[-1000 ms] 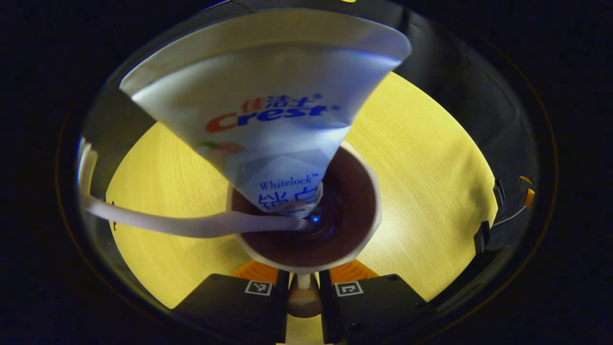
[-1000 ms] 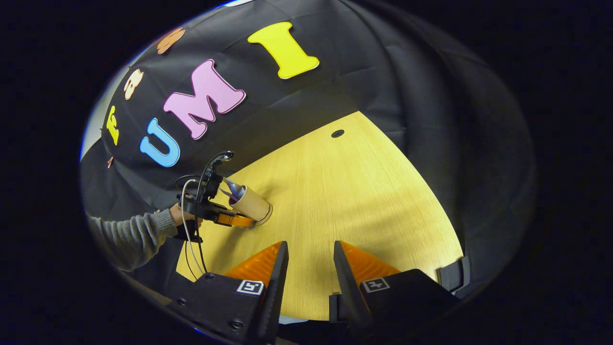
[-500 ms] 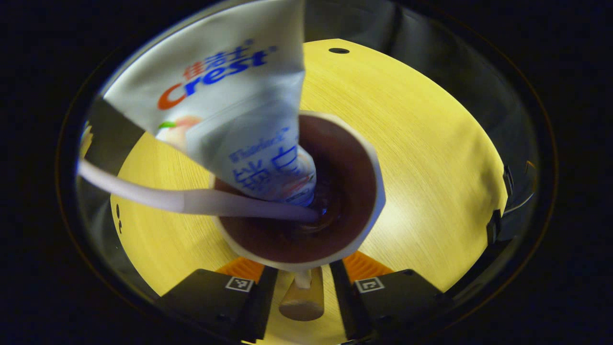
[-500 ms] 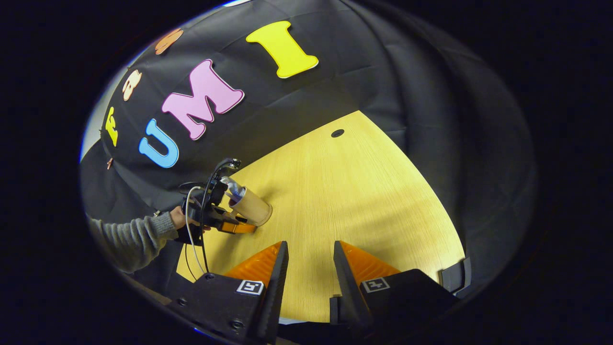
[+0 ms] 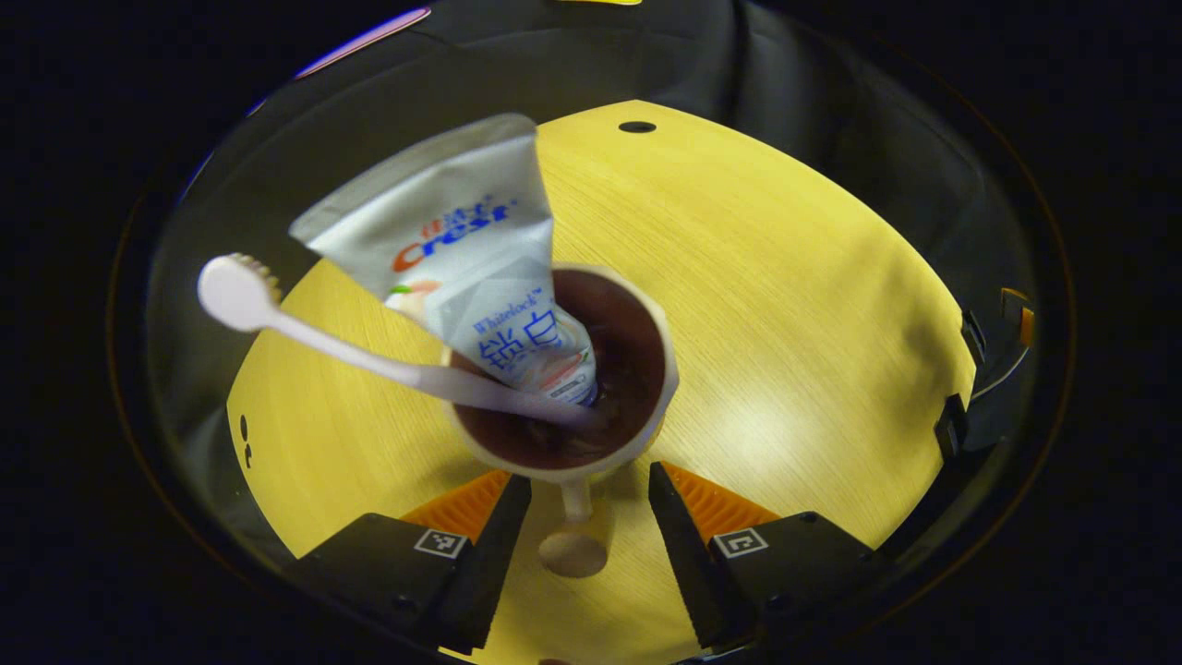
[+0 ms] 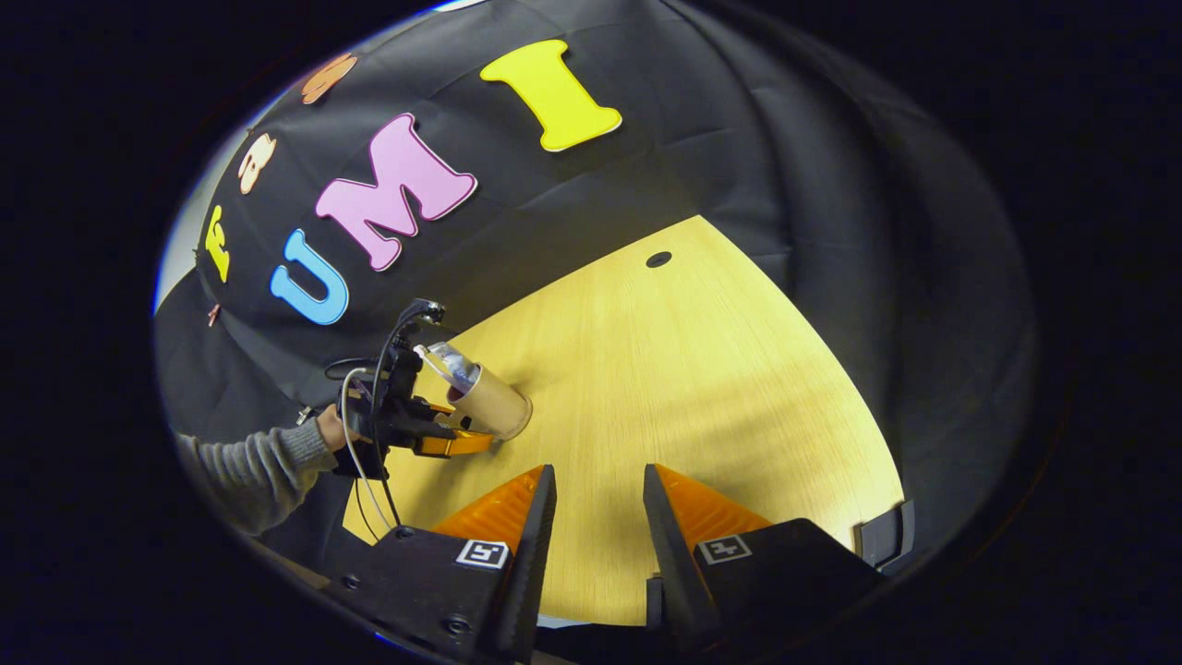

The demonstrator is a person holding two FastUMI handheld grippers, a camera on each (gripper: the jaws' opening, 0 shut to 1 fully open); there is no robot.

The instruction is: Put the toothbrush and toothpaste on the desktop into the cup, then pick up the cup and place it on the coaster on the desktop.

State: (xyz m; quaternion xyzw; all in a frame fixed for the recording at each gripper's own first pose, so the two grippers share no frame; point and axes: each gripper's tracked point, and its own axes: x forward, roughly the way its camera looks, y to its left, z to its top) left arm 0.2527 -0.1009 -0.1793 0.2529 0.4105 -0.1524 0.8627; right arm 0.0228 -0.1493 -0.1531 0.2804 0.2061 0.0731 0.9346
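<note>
In the left gripper view, the left gripper is spread, its fingers flanking the cup at centre on the counter; toothpaste and toothbrush lean out toward the upper left, their lower ends hidden inside. In the right gripper view, the right gripper is spread over bare counter at the bottom; the cup sits small at centre-left, partly hidden.

Dim booth, bright glare-spotted desktop

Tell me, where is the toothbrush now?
In the left gripper view, the toothbrush stands in the cup beside the toothpaste, its head leaning out to the left, above the gripper's fingers.
</note>
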